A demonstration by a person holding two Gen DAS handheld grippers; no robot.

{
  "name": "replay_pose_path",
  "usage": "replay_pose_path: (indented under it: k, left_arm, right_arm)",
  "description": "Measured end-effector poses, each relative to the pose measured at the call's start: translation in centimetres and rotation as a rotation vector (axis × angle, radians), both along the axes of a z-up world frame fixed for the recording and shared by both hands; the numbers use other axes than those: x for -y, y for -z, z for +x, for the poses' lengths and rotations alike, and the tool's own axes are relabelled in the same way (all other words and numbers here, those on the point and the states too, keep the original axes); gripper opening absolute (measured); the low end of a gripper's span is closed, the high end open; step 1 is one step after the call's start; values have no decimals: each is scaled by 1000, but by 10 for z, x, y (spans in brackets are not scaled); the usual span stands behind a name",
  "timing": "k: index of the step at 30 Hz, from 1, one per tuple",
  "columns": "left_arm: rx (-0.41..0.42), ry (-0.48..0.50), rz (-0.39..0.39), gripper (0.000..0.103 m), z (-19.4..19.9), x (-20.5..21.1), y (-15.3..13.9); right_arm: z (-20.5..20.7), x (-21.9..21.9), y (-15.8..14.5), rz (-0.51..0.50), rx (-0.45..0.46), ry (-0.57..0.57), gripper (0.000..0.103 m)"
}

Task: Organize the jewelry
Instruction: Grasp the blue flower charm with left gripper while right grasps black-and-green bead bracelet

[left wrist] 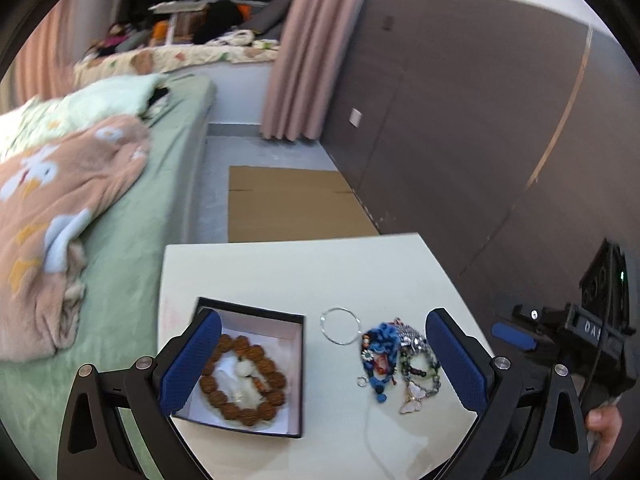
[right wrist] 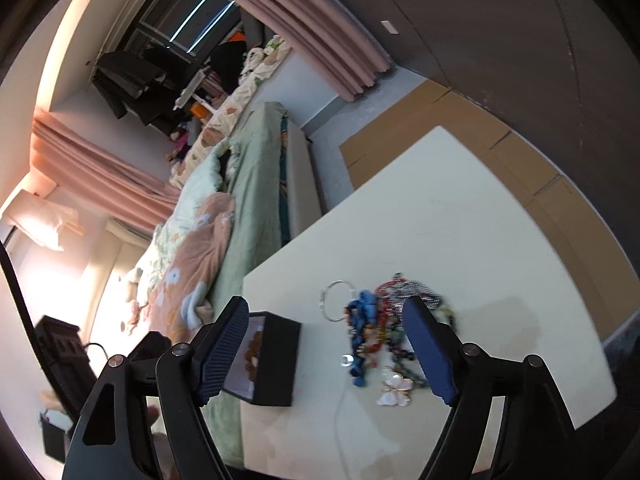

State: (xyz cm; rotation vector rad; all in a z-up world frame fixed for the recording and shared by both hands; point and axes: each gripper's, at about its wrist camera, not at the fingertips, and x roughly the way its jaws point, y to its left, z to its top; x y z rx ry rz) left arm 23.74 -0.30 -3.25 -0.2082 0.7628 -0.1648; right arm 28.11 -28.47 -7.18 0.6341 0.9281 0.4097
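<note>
A black jewelry box (left wrist: 298, 376) with a white lining sits on the white table (left wrist: 304, 272). A brown bead bracelet (left wrist: 244, 378) lies inside it. To its right lie a thin silver bangle (left wrist: 340, 326) and a tangled pile of jewelry (left wrist: 396, 360) with blue beads and a white butterfly pendant (left wrist: 414, 396). My left gripper (left wrist: 324, 364) is open above the table, spanning box and pile. My right gripper (right wrist: 324, 354) is open above the same items; the box (right wrist: 276, 360), bangle (right wrist: 334, 300), pile (right wrist: 384, 328) and pendant (right wrist: 396, 390) show between its fingers. The right gripper also shows at the left wrist view's right edge (left wrist: 516, 336).
A bed (left wrist: 132, 216) with green sheet and pink blanket borders the table's left. Flat cardboard (left wrist: 296, 204) lies on the floor beyond the table. A dark wall panel (left wrist: 460, 140) runs along the right. A thin white cord (left wrist: 374, 440) crosses the table's near part.
</note>
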Motion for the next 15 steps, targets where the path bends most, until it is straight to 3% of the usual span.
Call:
replay_pose_path:
  k: [5, 15]
  left_arm:
    - [-40, 88, 59, 89, 10, 32, 7]
    - [-87, 169, 139, 86, 34, 77, 27]
  right_arm:
    - [3, 16, 17, -14, -88, 22, 80]
    - [7, 40, 50, 7, -238, 44, 79]
